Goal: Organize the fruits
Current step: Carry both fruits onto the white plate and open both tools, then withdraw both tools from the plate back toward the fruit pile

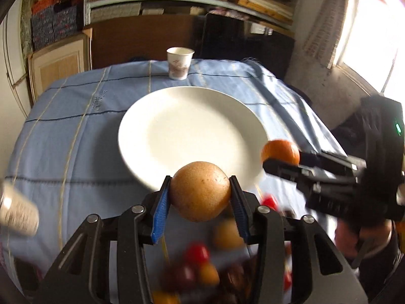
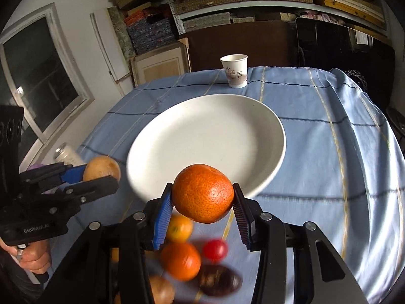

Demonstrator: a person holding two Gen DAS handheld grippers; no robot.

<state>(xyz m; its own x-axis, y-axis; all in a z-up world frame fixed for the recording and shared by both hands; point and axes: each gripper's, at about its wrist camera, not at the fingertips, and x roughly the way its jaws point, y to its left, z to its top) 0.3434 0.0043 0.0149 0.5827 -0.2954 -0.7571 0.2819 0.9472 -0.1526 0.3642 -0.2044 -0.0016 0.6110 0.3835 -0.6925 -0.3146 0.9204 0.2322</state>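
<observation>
Your left gripper (image 1: 200,192) pinches a round tan speckled fruit (image 1: 200,191) and your right gripper (image 2: 202,195) an orange mandarin (image 2: 203,193), both over loose blurred fruits (image 2: 181,261) at the near rim of the bare white round plate (image 2: 202,136), paper cup (image 2: 234,71) beyond at the far edge of the blue tablecloth (image 2: 329,152).

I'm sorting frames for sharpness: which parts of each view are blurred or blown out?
Left wrist view: the window is blown out and the loose fruits below are smeared, while the brown fruit stays sharp. Right wrist view: the orange is crisp and the fruit pile is blurred.
</observation>
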